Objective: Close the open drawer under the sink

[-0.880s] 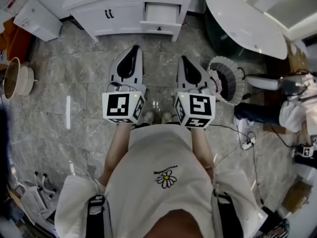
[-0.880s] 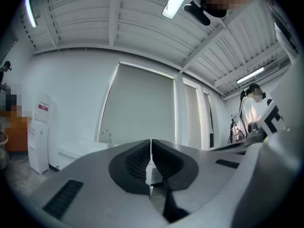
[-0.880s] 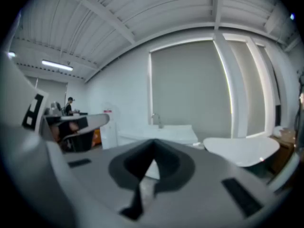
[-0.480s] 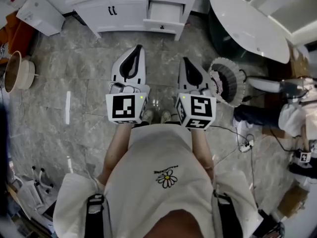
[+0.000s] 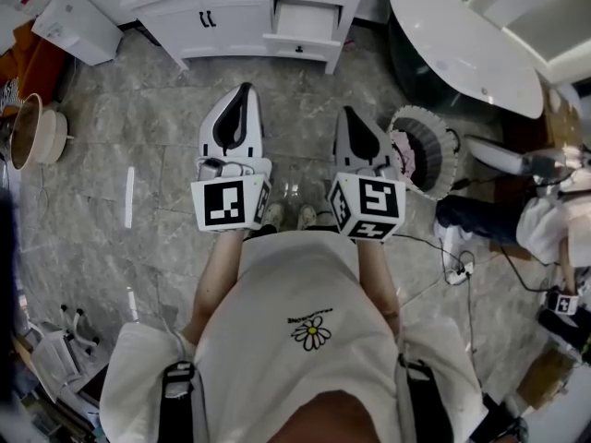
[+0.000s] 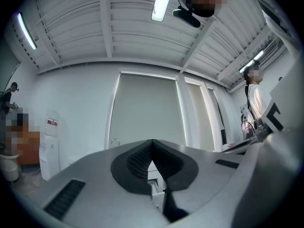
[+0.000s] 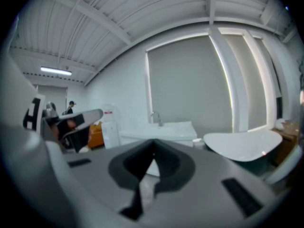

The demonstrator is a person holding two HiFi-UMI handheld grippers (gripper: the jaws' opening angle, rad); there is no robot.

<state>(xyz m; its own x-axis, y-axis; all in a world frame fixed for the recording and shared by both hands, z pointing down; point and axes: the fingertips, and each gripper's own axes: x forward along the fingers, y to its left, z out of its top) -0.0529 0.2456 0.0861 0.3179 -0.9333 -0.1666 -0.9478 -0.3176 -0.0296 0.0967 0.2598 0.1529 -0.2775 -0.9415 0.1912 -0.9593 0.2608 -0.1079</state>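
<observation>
The white vanity cabinet [image 5: 231, 12] stands at the far side of the floor in the head view. Its right-hand drawer [image 5: 302, 21] is pulled out, with a dark knob on its front. My left gripper [image 5: 245, 90] and right gripper [image 5: 347, 112] are held side by side in front of me, well short of the cabinet, and both point toward it. Each one's jaws meet at the tip with nothing between them, the left gripper [image 6: 152, 142] and the right gripper [image 7: 153, 142] alike. The vanity cabinet [image 7: 161, 128] with its faucet shows ahead in the right gripper view.
A white bathtub [image 5: 462, 53] fills the upper right, with a round pleated object [image 5: 420, 146] on the floor beside it. A person [image 5: 545, 215] sits at the right, near cables [image 5: 452, 266]. A white box [image 5: 74, 26] and a bucket [image 5: 32, 137] stand at the left.
The head view has shifted slightly, so the cabinet sits a little higher in the picture. Both grippers stay shut and side by side in nearly the same place.
</observation>
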